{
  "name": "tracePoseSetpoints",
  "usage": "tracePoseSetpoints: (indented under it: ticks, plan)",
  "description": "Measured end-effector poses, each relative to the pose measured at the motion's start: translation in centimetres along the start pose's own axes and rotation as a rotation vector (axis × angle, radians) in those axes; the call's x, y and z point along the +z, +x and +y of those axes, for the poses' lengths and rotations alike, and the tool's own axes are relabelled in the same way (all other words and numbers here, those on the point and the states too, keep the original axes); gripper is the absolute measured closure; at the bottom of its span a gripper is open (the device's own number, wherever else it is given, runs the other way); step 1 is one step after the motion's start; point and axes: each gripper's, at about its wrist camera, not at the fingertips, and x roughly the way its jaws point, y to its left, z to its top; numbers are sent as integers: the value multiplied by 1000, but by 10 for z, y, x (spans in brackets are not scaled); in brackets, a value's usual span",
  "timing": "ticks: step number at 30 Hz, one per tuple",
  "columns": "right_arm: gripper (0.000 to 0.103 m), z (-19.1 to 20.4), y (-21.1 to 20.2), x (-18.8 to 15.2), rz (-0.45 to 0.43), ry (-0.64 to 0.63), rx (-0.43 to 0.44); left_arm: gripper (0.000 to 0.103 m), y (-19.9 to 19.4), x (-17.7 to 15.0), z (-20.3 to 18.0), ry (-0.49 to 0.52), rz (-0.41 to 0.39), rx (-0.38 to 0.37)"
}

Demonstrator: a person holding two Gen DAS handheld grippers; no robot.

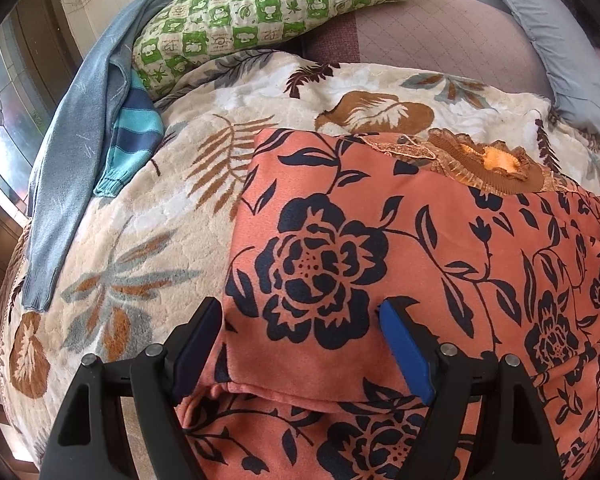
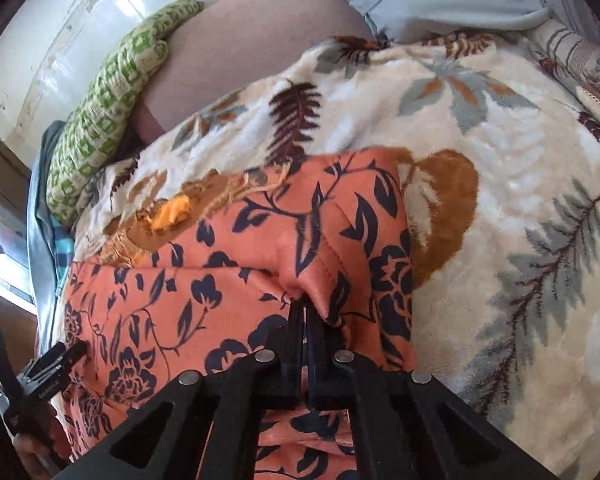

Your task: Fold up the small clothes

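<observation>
An orange garment (image 1: 380,248) printed with dark navy flowers lies spread on a cream leaf-patterned blanket (image 1: 172,216), its brown lace collar (image 1: 488,164) at the far side. My left gripper (image 1: 298,307) stands open just above the garment's left part, one finger near its left edge and nothing between the pads. In the right wrist view my right gripper (image 2: 305,305) is shut on a bunched fold at the right side of the orange garment (image 2: 204,280), and the cloth puckers up at its tips. The left gripper (image 2: 56,368) shows at the lower left there.
A green checked pillow (image 1: 260,12) lies at the back. A grey-blue sweater (image 1: 76,128) and a turquoise striped garment (image 1: 134,132) lie at the blanket's left edge, next to a window (image 1: 4,92). A pale blue pillow (image 1: 560,40) is at the back right.
</observation>
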Motion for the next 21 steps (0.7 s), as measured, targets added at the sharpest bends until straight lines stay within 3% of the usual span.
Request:
tracePoseSetpoints:
  ticks: [2, 5, 6, 8, 12, 13, 15, 16, 17, 19, 21]
  plan:
    - [97, 7, -10, 3, -66, -46, -40, 21, 4, -1, 5, -12, 13, -2]
    - [96, -1, 29, 5, 94, -35, -96, 20, 11, -4, 4, 0, 26, -1]
    - [96, -9, 36, 4, 109, 10, -66, 19, 11, -4, 4, 4, 24, 3]
    - [96, -13, 28, 8, 101, 38, -25, 19, 9, -2, 4, 2, 27, 2]
    - [96, -7, -8, 12, -35, 5, 44, 19, 4, -3, 6, -14, 24, 8]
    - [96, -3, -5, 10, -9, -16, 37, 19, 1, -4, 7, -17, 12, 16]
    - [83, -4, 28, -4, 193, -24, 29, 19, -8, -10, 9, -23, -22, 38]
    - [83, -8, 32, -11, 192, -10, 48, 19, -14, -15, 12, -30, -37, 46]
    - [84, -10, 21, -13, 133, -1, 66, 19, -23, -20, 17, -42, -51, 47]
    - [84, -10, -1, -15, 140, 26, 97, 19, -42, -31, 32, -88, -78, 39]
    - [84, -11, -30, -21, 77, 9, 159, 19, -64, -49, 52, -133, -111, 37]
